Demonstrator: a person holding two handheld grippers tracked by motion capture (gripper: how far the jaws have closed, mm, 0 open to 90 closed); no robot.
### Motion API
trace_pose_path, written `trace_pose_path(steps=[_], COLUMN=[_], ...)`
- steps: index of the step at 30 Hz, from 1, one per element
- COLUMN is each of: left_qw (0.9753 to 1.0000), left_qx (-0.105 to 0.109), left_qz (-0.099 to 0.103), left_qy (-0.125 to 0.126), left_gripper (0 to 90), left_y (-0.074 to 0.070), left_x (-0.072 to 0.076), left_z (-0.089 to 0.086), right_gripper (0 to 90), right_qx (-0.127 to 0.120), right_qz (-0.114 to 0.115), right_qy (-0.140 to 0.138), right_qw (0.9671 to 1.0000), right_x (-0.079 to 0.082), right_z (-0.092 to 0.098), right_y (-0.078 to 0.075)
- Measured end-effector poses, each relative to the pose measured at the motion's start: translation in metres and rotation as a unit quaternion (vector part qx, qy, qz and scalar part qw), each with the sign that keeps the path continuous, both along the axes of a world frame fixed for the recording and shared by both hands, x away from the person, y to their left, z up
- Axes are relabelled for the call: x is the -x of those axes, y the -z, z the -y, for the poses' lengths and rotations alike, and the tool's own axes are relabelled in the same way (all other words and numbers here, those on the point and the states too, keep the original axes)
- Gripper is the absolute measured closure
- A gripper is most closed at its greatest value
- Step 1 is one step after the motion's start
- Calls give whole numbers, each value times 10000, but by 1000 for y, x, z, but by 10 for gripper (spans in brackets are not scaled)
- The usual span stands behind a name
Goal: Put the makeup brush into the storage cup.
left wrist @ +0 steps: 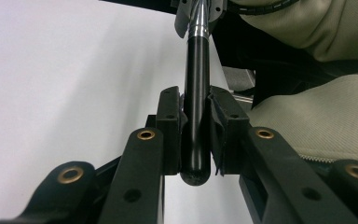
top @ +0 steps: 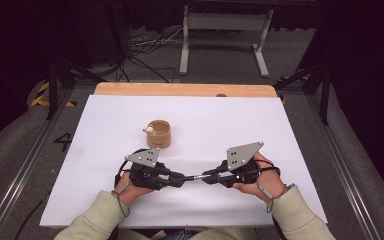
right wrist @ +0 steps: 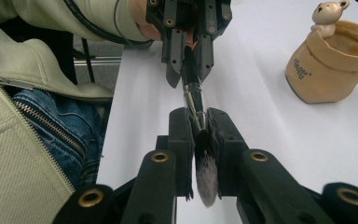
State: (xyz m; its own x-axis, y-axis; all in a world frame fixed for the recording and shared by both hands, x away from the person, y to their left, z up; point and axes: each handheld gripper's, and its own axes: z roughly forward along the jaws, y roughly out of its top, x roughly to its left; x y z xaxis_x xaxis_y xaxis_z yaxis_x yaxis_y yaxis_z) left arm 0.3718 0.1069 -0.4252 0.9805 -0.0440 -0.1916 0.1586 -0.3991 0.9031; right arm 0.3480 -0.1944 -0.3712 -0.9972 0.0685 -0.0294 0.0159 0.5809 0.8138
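Note:
A makeup brush (top: 195, 177) with a black handle, silver ferrule and grey-white bristles hangs level just above the white table, held at both ends. My left gripper (top: 182, 179) is shut on the black handle (left wrist: 196, 60), whose rounded end pokes out behind the jaws. My right gripper (top: 206, 177) is shut on the bristle end, near the ferrule (right wrist: 193, 93), and the bristle tuft (right wrist: 206, 179) sticks out toward the camera. The two grippers face each other tip to tip. A tan cup (top: 158, 133) with a small bear figure (right wrist: 327, 16) on its rim stands upright beyond the left gripper.
The white table top (top: 240, 125) has a wooden strip (top: 185, 89) along its far edge. The person's light jacket sleeves (top: 95, 215) and jeans (right wrist: 60, 126) sit at the near edge. Cables and a metal stand (top: 225, 35) are on the floor behind.

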Motion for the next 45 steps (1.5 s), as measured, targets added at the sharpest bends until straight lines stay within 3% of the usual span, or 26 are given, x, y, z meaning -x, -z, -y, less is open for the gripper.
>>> trace_pose_path(steps=[19, 32, 45], left_qw=[9999, 9998, 9997], left_qx=[-20, 6, -4], left_qz=[105, 133, 167], left_qy=[-55, -114, -159], left_gripper=[700, 642, 632], left_y=[-1, -2, -2], left_x=[2, 2, 2], left_z=[1, 1, 1], right_gripper=[810, 811, 810], right_qx=[145, 255, 245], right_qz=[-257, -247, -298], right_qy=[113, 146, 177], right_qw=[9995, 9993, 9991], right_x=[-1, -2, -3], right_z=[-2, -4, -5], right_y=[-11, -21, -20])
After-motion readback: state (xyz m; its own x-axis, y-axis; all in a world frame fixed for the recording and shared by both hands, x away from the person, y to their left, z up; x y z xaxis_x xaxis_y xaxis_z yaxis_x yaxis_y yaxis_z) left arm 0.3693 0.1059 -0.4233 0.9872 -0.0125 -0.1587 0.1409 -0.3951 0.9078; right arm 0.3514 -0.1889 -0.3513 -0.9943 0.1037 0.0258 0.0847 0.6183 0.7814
